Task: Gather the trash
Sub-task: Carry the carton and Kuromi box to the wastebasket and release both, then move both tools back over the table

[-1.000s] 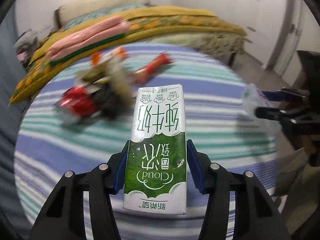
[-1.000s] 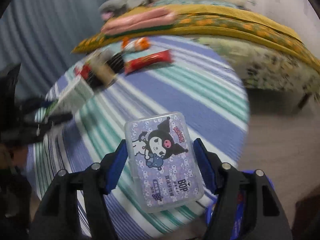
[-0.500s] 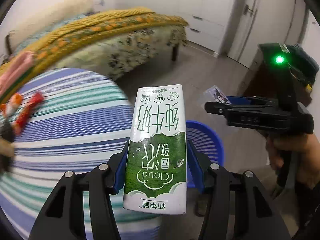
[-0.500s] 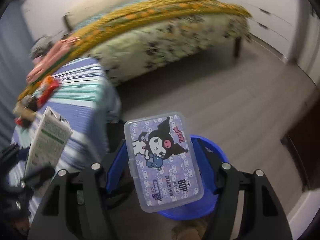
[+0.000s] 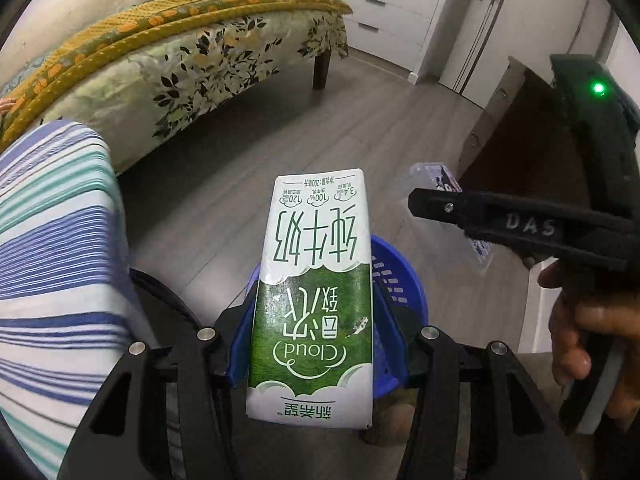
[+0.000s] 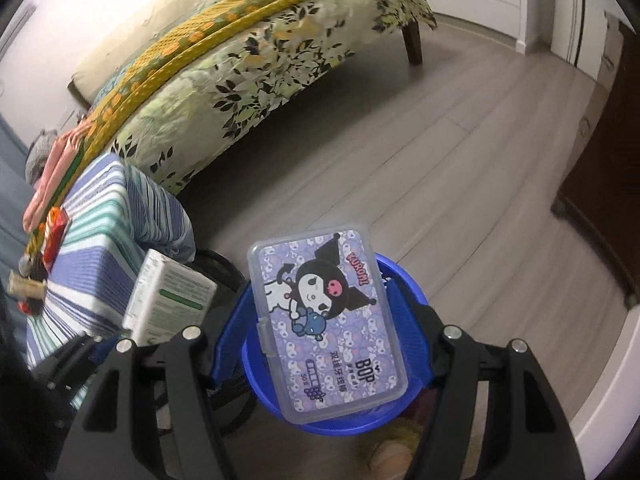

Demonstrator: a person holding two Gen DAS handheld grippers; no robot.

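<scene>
My left gripper (image 5: 316, 320) is shut on a green and white milk carton (image 5: 316, 296) and holds it above a blue trash basket (image 5: 396, 280) on the floor. My right gripper (image 6: 324, 332) is shut on a clear plastic box with a purple cartoon label (image 6: 324, 316), also above the blue basket (image 6: 400, 280). The carton also shows at the left of the right wrist view (image 6: 168, 296). The right gripper with its box (image 5: 436, 176) shows at the right of the left wrist view.
A striped cloth table (image 5: 48, 240) stands to the left, with red wrappers and other trash on it (image 6: 52, 232). A bed with a floral and yellow cover (image 6: 248, 64) is behind. A dark wooden cabinet (image 6: 608, 184) stands at the right on the grey floor.
Both grippers have swung from over the striped table to the right and down, carrying the carton and the box. Both now hang over the blue basket.
</scene>
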